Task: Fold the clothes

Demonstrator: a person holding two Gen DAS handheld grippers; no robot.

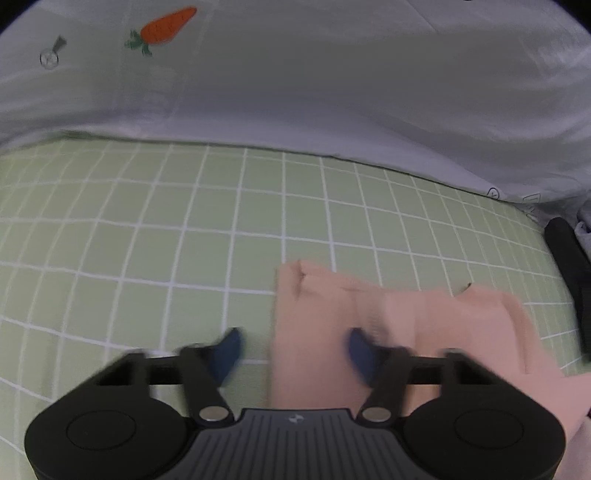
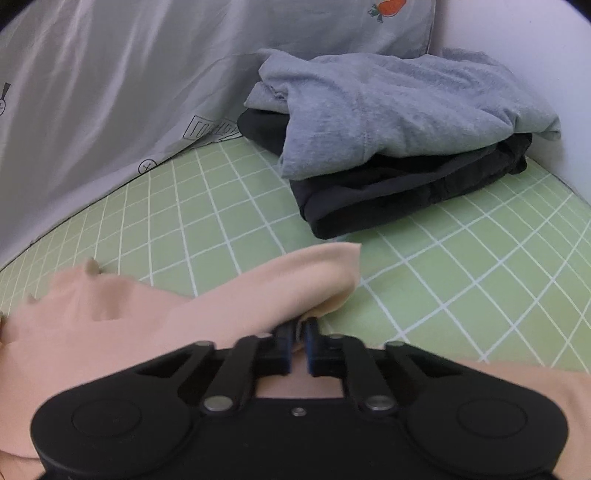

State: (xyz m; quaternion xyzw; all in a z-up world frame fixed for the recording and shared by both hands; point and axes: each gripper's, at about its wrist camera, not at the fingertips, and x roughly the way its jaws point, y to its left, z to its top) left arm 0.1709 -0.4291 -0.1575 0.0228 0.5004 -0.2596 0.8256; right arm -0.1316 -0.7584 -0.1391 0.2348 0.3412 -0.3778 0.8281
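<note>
Left wrist view: the left gripper (image 1: 295,350) has its jaws spread wide and grips nothing. The peach garment (image 1: 369,332) lies on the green checked sheet (image 1: 147,240), its left edge running between the two blue fingertips (image 1: 231,350), so the right-hand tip sits over the fabric and the left-hand tip over bare sheet. The cloth looks smooth, pale peach, with a notched upper edge. Motion blur softens it, and its lower right runs out of frame. A pale grey quilt (image 1: 332,92) with a carrot print (image 1: 166,27) fills the far side.

Right wrist view: the right gripper (image 2: 297,332) is clenched on the peach garment (image 2: 258,295), a fold of fabric bunched up just ahead of the nearly touching tips. The cloth drapes left and under the gripper body, which hides where it ends. Beyond, well apart, a grey top (image 2: 388,110) rests on a folded black garment (image 2: 388,184).
</note>
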